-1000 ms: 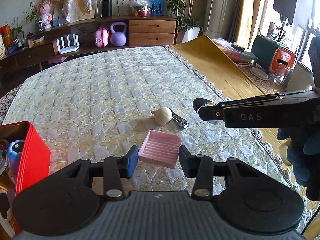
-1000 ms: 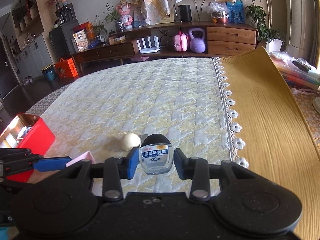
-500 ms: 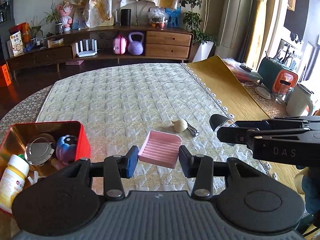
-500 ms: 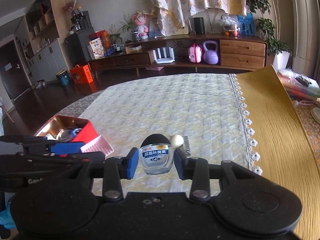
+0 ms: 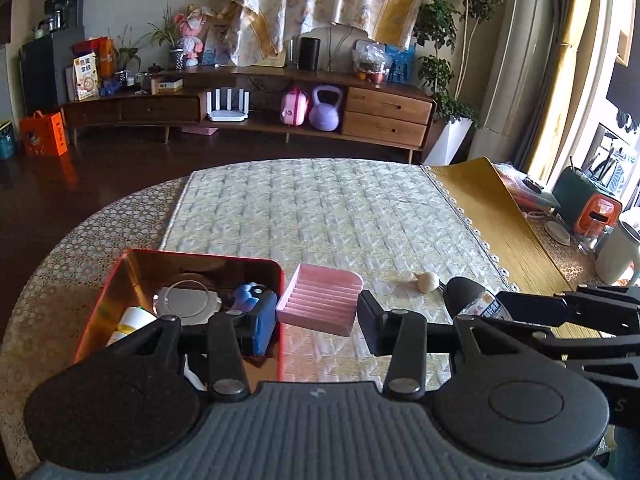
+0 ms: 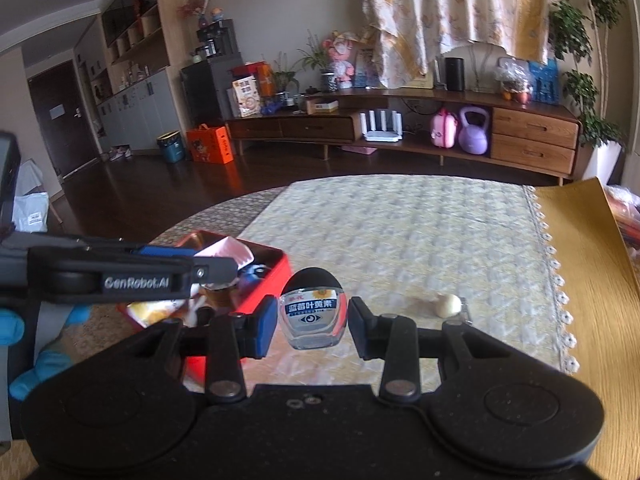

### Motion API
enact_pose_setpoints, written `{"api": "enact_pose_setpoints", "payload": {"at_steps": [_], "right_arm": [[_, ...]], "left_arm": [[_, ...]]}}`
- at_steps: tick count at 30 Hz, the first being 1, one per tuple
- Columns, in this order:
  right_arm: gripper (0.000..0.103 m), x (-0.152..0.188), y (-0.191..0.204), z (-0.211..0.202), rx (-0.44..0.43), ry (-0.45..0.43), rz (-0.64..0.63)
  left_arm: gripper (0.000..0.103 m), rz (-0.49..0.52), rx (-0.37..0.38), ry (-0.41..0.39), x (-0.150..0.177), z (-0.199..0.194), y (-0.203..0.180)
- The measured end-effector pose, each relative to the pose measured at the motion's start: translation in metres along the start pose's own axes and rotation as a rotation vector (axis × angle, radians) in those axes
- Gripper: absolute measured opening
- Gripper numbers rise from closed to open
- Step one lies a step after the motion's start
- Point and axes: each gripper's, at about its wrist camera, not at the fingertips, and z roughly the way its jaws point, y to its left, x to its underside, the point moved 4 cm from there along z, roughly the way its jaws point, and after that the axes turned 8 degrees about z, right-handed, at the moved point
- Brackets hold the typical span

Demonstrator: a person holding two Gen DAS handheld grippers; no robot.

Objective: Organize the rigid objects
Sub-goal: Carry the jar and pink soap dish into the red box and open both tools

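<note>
My left gripper (image 5: 316,320) is shut on a pink ridged soap dish (image 5: 320,298) and holds it in the air beside the right wall of the red tin box (image 5: 132,264). The dish also shows in the right wrist view (image 6: 226,254) over the box (image 6: 276,268). My right gripper (image 6: 312,322) is shut on a small clear bottle (image 6: 312,312) with a black cap and a blue-and-white label. The bottle shows at the right in the left wrist view (image 5: 476,300).
The box holds a round metal lid (image 5: 186,300), a blue toy (image 5: 250,294) and a white pill bottle (image 5: 128,322). A cream garlic-shaped object (image 5: 427,281) and a metal nail clipper (image 6: 464,308) lie on the quilted cloth. A kettle (image 5: 616,256) stands far right.
Both grippers have risen and swung left towards the red box, each carrying its object. The box has come fully into both views.
</note>
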Motion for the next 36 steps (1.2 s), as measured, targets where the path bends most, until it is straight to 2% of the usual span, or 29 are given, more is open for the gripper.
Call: {"api": "enact_pose_setpoints", "payload": {"at_steps": [8, 15, 22, 26, 36], "right_arm": [[0.037, 0.003, 0.043, 0.018, -0.042, 0.023, -0.061], [0.037, 0.014, 0.075, 0.052, -0.077, 0.072, -0.125], [0.037, 0.033, 0.102, 0.097, -0.071, 0.151, -0.213], [0.037, 0.041, 0.107, 0.113, -0.067, 0.189, -0.211], [0.038, 0.054, 0.111, 0.129, -0.049, 0.239, -0.23]], "left_arm": [[0.039, 0.001, -0.048, -0.004, -0.01, -0.006, 0.053], [0.038, -0.051, -0.087, 0.05, 0.007, 0.012, 0.088], [0.038, -0.083, -0.103, 0.1, 0.035, 0.028, 0.102], [0.038, -0.106, -0.107, 0.129, 0.045, 0.037, 0.111], [0.038, -0.115, -0.108, 0.157, 0.058, 0.047, 0.115]]}}
